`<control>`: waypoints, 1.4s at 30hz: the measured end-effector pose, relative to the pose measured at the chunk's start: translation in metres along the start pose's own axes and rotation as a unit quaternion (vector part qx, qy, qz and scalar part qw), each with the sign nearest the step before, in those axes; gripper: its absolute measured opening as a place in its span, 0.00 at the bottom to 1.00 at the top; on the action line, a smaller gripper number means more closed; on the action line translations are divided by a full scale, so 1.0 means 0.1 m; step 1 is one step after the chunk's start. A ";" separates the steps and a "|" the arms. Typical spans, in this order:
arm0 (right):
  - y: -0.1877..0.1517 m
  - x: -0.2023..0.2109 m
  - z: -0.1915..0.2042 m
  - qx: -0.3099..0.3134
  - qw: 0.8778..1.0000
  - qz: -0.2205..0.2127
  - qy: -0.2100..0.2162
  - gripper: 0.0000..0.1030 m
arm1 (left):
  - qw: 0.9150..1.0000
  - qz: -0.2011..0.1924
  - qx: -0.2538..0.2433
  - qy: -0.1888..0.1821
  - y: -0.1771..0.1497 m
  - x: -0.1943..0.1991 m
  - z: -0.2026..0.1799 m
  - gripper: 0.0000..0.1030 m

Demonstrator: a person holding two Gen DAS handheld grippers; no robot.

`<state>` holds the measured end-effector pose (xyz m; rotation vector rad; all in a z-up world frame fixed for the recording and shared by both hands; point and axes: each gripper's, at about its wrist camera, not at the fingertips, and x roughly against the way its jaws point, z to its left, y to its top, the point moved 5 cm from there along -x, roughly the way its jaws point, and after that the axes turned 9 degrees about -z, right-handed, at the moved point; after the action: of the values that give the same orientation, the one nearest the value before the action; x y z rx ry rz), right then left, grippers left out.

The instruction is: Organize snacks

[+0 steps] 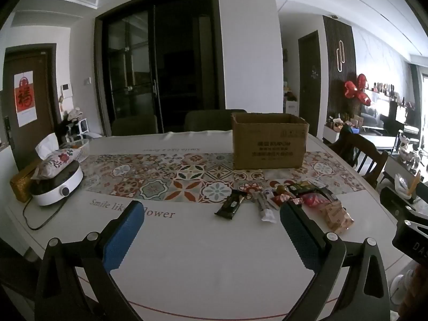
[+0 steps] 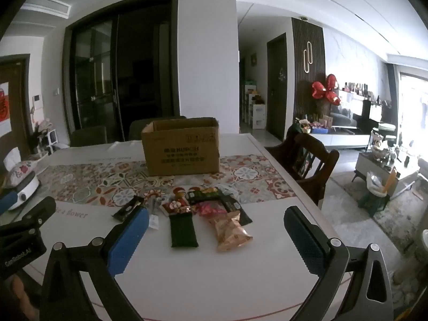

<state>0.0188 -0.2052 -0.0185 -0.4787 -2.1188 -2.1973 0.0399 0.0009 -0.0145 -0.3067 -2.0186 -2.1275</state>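
Nearest, left gripper and right gripper, jaws apart, holding nothing, above the desk. Beyond, snack packets heaped on desk; farther, open cardboard box upright.

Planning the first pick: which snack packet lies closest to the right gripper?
The dark green flat pouch, lying in front of the pile, reaches nearest the open right gripper; the tan crinkled bag beside it comes close, the others sit farther back toward the cardboard box.

Counter cloth, near edge: "Smile like a flower", partly covered; repeated inverted at the far edge. Cardboard box front: "KUPON"; smaller lines illegible
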 end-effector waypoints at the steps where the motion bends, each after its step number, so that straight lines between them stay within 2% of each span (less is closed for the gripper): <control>1: 0.00 0.00 0.00 0.000 1.000 -0.001 0.000 0.99 | 1.000 0.000 0.000 0.000 0.00 0.00 0.00 1.00; 28: 0.01 0.01 0.00 0.001 1.000 -0.003 0.000 0.99 | 1.000 0.000 -0.001 0.001 -0.01 0.00 0.02 1.00; 37: -0.03 -0.11 -0.01 0.000 1.000 0.011 0.002 0.99 | 1.000 0.023 -0.010 -0.008 -0.03 -0.14 0.07 1.00; 42: -0.05 -0.24 -0.08 0.009 1.000 0.022 0.004 0.99 | 0.999 0.038 -0.028 -0.025 -0.06 -0.33 -0.12 1.00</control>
<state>0.0385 -0.2168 -0.0295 -0.5096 -2.1022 -2.1522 0.0695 -0.0111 -0.0302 -0.4414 -1.9432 -2.1542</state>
